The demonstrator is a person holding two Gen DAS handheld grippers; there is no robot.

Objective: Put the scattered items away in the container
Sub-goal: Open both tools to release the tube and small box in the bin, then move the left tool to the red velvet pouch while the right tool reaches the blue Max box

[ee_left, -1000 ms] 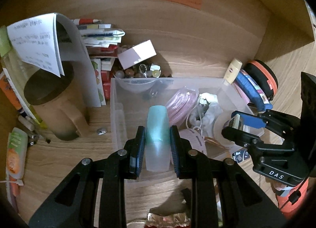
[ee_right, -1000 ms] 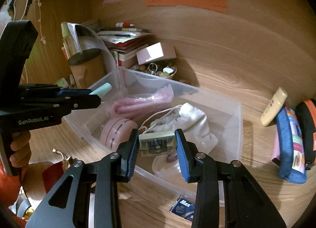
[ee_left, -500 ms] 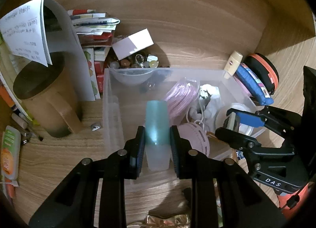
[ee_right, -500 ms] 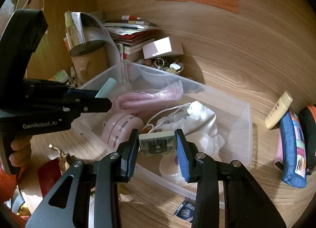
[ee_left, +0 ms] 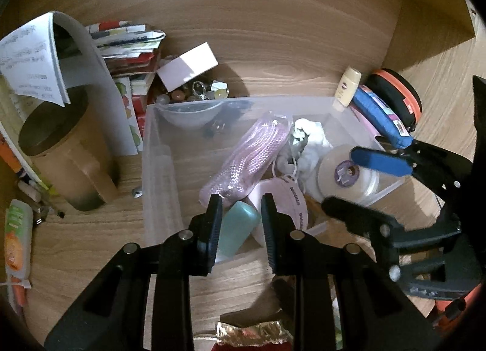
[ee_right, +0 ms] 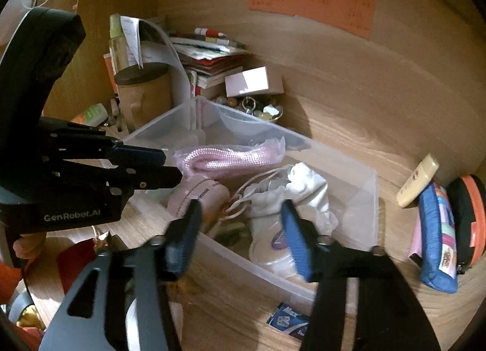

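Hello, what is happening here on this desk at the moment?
A person with two handheld grippers is tidying small things into a clear plastic bin. The left gripper is open, with a teal tube lying between its fingers at the bin's near wall. The right gripper is open and empty above the bin. Pink rope, a white pouch and tape already lie inside.
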